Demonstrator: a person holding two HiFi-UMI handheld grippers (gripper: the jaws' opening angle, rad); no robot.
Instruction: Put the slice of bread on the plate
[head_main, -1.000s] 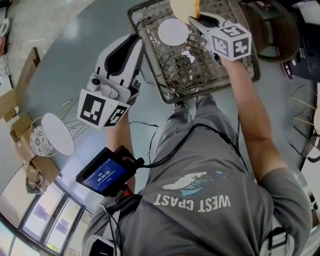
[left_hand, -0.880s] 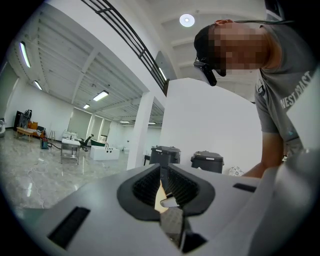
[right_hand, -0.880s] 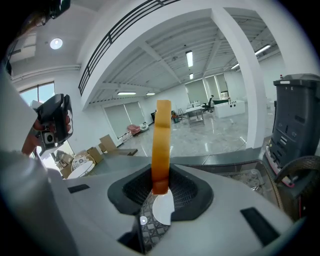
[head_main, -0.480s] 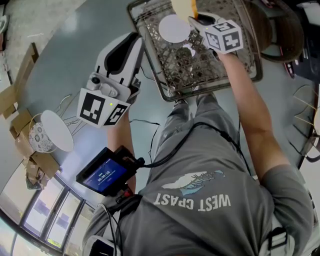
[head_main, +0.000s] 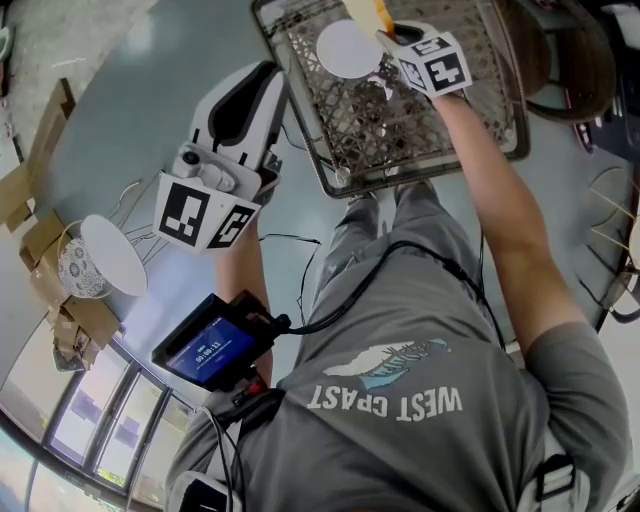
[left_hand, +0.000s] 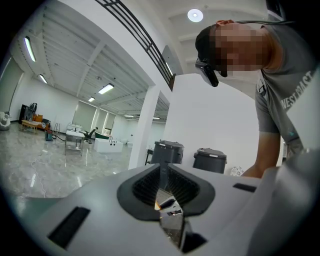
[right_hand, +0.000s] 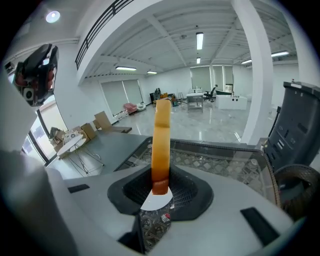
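Right gripper view: bread slice (right_hand: 161, 145) upright, edge-on, golden-brown.

Right arm outstretched, the right gripper (head_main: 388, 38) angled downward, clamped on a slice of bread (right_hand: 161, 140); the left gripper (head_main: 245, 95) sat near level, jaws together, empty.

From overhead, the tan slice of bread (head_main: 364, 10) runs off the top edge, so only its lower end shows. The marker cube (head_main: 432, 65) hides where the right tool (head_main: 388, 35) pinches it. The glass-topped wicker worktop (head_main: 335, 140) is cropped along that same edge. Looking along the right tool, the round white plate (right_hand: 156, 201) is just a sliver below the bread, the rest covered by the tool's grey body. The writing on the small dark screen (head_main: 208, 352) at the person's waist is too small to read.
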